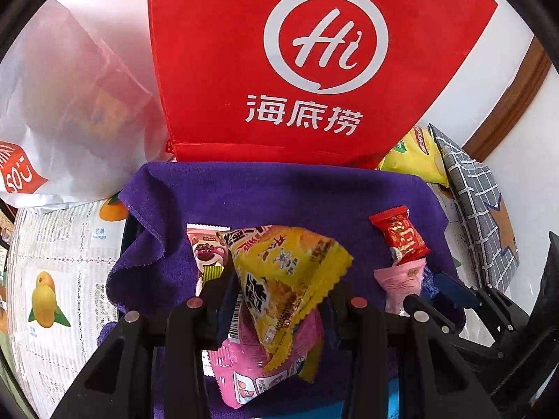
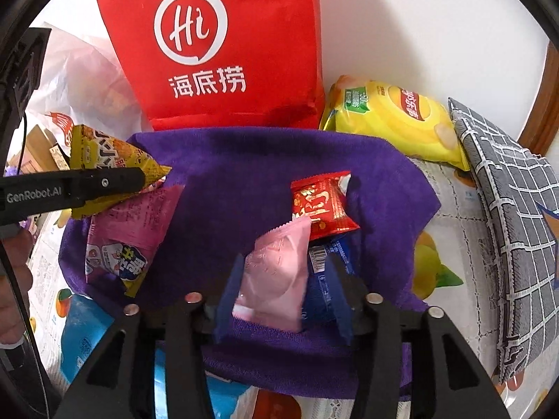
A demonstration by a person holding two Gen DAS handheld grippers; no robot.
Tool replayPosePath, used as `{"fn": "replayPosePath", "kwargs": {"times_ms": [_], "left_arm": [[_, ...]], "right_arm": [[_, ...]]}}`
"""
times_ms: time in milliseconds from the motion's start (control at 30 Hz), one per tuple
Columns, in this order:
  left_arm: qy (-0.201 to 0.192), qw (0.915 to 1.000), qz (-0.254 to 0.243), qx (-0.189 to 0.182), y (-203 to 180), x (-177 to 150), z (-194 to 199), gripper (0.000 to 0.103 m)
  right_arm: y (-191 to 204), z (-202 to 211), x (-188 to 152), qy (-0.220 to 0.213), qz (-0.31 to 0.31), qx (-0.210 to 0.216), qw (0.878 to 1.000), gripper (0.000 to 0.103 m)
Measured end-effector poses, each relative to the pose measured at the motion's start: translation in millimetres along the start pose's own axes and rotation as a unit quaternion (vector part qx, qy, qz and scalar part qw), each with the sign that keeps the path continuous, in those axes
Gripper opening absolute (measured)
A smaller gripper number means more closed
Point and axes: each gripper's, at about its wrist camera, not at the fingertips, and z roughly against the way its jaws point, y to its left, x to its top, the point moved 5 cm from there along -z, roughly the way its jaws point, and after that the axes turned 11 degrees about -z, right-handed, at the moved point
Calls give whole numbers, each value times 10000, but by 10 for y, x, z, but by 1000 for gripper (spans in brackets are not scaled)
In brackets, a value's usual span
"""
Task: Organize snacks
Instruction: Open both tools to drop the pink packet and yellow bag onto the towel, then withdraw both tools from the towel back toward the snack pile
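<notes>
My left gripper [image 1: 279, 296] is shut on a yellow snack packet [image 1: 283, 279] and holds it above the purple cloth [image 1: 279, 192]; the packet also shows in the right wrist view [image 2: 104, 160]. A pink packet [image 1: 251, 373] lies under it, and a bear-print packet [image 1: 209, 255] behind. My right gripper [image 2: 283, 289] has its blue fingers around a pale pink packet [image 2: 276, 272] that lies on the cloth [image 2: 227, 174]; I cannot tell whether they press it. A red packet [image 2: 321, 206] and a blue packet [image 2: 325, 279] lie beside it.
A tall red bag [image 1: 279, 63] with a white "Hi" logo stands behind the cloth. A white plastic bag [image 1: 70, 104] sits left of it. A yellow chips bag [image 2: 394, 118] and a grey checked pouch [image 2: 506, 209] lie at the right on the fruit-print tablecloth [image 1: 59, 262].
</notes>
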Motion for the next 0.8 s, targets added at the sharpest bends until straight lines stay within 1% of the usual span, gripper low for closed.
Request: {"fn": "replayPosePath", "kwargs": {"times_ms": [67,133,233,467,567,667,800], "left_arm": [[-21,10000,-26,-49,-25,6,18,47],[-59,10000,-57,-24,-46,17,49,55],[-143,9999,-93,19,-70,34,115,60],[-327,9993,-131,-111,-139,58,363,62],[-467,9987,-211,-74,-193,62,542,62],[-654,9974,-290,10,-261,7,725,62],[-748,9968,-268,-28,-327,-167,907,62]], "right_arm": [[2,36,8,-1,-30,4,10000,55],[1,80,12,-34,-71,-1,10000,56],[-11,181,9,-126,-114,-46,9998,58],[-85,386,-84,-225,-182,-243,9993,59],[-109,535,-152,-240,-230,-343,9989,60],[-112,706,-220,-303,-223,-504,9980,69],[-115,940,-301,-407,-130,-862,9954,74]]}}
